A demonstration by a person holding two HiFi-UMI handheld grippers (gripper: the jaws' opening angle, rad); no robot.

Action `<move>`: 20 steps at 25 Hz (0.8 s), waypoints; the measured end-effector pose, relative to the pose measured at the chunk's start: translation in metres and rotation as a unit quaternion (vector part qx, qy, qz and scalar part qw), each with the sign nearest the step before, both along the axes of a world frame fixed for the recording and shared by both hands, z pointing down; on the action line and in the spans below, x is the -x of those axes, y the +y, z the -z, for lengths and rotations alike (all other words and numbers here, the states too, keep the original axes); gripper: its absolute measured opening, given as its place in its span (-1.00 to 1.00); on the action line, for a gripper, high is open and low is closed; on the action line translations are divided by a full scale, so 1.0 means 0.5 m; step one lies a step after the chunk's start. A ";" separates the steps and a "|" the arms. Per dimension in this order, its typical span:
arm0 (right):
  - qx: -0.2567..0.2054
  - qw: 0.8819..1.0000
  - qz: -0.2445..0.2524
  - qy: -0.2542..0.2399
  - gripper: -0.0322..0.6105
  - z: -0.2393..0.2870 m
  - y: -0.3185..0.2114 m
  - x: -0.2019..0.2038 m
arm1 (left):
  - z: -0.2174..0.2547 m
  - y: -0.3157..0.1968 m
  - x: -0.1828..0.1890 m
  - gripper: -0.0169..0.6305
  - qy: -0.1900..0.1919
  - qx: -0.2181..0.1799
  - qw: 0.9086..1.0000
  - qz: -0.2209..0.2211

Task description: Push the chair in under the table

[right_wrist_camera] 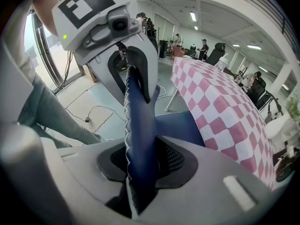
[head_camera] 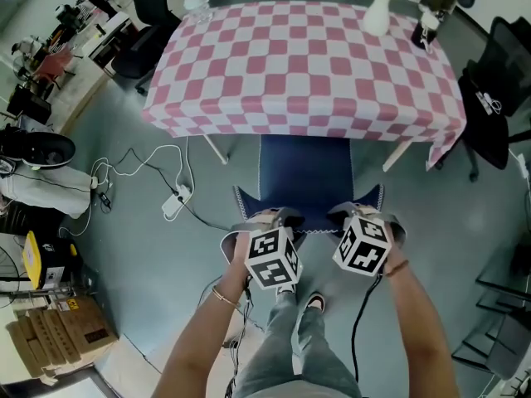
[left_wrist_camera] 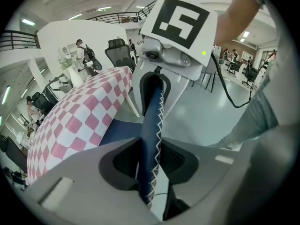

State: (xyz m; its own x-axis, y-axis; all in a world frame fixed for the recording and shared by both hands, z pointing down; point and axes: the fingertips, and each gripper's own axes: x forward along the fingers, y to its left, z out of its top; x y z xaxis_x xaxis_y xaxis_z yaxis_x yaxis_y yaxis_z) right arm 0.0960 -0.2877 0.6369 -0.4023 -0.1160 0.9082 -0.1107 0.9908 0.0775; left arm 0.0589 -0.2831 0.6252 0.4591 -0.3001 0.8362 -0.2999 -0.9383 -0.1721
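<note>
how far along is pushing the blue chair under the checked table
Done: left gripper and right gripper both clamp the backrest of the dark blue padded chair. In hand: the seat's front is under the pink-and-white checked table. Left: the seat's rear and the backrest stand clear of its edge.

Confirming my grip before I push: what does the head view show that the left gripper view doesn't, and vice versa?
Head view only: the seat running under the table edge, and a power strip on the floor to the left.

Left gripper view only: up close, the left hand-held gripper with its pads pressed on the chair back, at its zigzag-stitched edge.

Both: the checked table, the white vase on it, and the right hand-held gripper clamped on the same chair back.
</note>
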 end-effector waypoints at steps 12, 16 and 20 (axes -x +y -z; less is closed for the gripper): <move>0.003 1.000 -0.005 0.004 -0.54 -0.005 -0.075 0.021 | -0.004 -0.084 0.022 -0.63 -0.006 -0.018 1.000 0.000; 0.001 1.000 -0.014 0.003 -0.54 -0.005 -0.117 0.024 | -0.006 -0.128 0.024 -0.63 -0.009 -0.017 1.000 -0.007; 0.001 1.000 -0.008 0.004 -0.54 0.000 -0.135 0.029 | -0.001 -0.144 0.027 -0.63 -0.005 -0.015 1.000 -0.008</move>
State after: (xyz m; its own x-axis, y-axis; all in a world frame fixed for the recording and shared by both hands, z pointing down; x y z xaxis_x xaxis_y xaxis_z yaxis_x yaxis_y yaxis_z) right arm 0.0813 -0.3553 0.6368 -0.3934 -0.1209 0.9114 -0.1264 0.9890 0.0766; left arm 0.0455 -0.3553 0.6255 0.4553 -0.3179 0.8317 -0.2824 -0.9374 -0.2037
